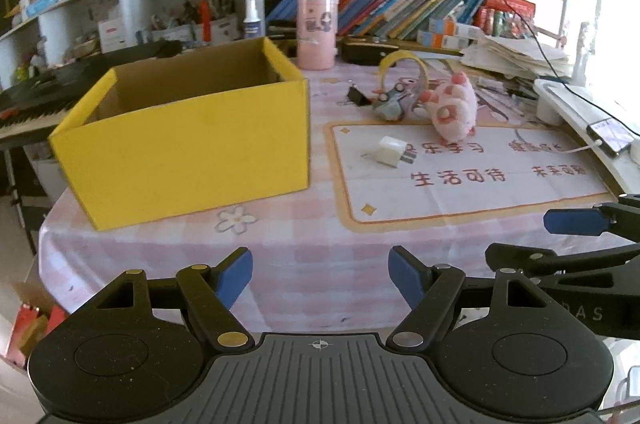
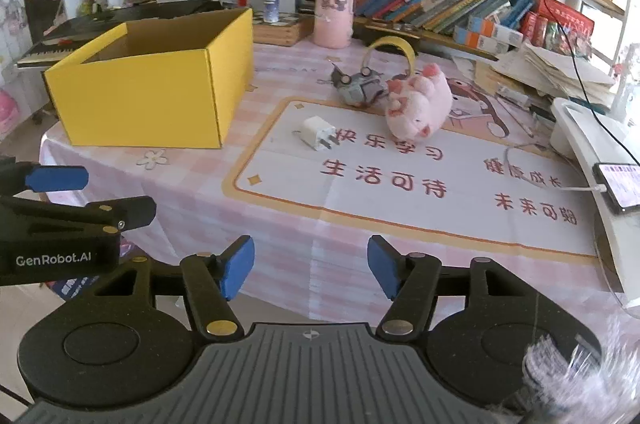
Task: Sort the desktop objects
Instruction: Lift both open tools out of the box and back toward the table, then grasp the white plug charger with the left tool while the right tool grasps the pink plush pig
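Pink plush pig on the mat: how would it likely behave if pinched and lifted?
The pink plush pig looks soft and stuffed, so it would probably squash between the pads and weigh little. Its fuzzy surface likely resists slipping. Lying on its side, it seems unlikely to roll.

Plenty of bare tablecloth [image 2: 280,224] along the near edge. The yellow box [image 2: 160,92] blocks the far left, while the white charger [image 2: 316,134], pink plush pig [image 2: 420,104] and yellow headphones [image 2: 390,50] clutter the middle. A phone [image 2: 620,186] and cable crowd the right.

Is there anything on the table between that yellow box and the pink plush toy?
Yes: a white charger plug lies on the mat between the yellow box and the pink plush toy. The right wrist view shows it best.
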